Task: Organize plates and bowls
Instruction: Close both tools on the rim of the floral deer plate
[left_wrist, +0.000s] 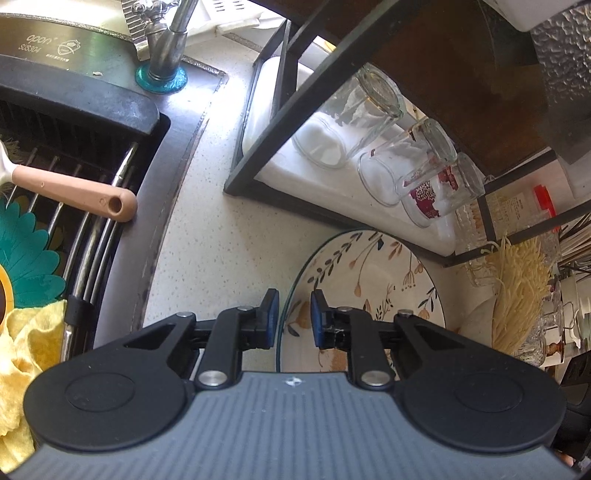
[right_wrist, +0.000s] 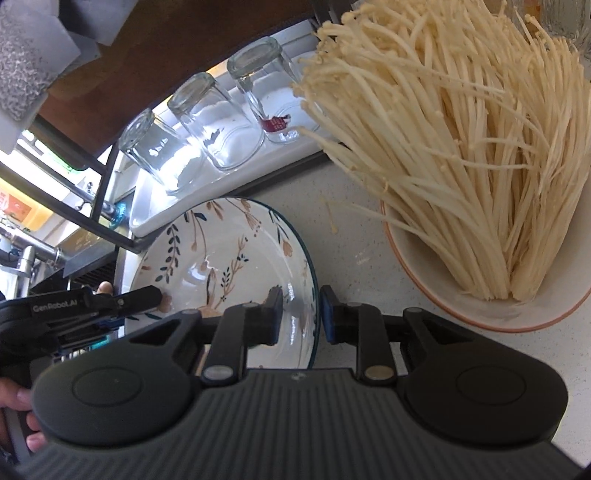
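The plate (right_wrist: 221, 254), flower pattern, is set on the counter (left_wrist: 192, 229) betw. the glass rack (left_wrist: 258, 162) and mushroom bowl (right_wrist: 480, 314). Its rim is straddled by both grippers, left (left_wrist: 294, 317) & right (right_wrist: 300, 315), jaws apart, not yet clamped, probably so it is lifted evenly.

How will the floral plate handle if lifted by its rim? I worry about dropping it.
The floral plate looks glazed and shiny, so probably slippery between the pads. It seems ceramic: stiff, fairly heavy, likely to chip if it hits the rack. Both hand-held grippers, left and right, straddle opposite rims, which should limit tilting.
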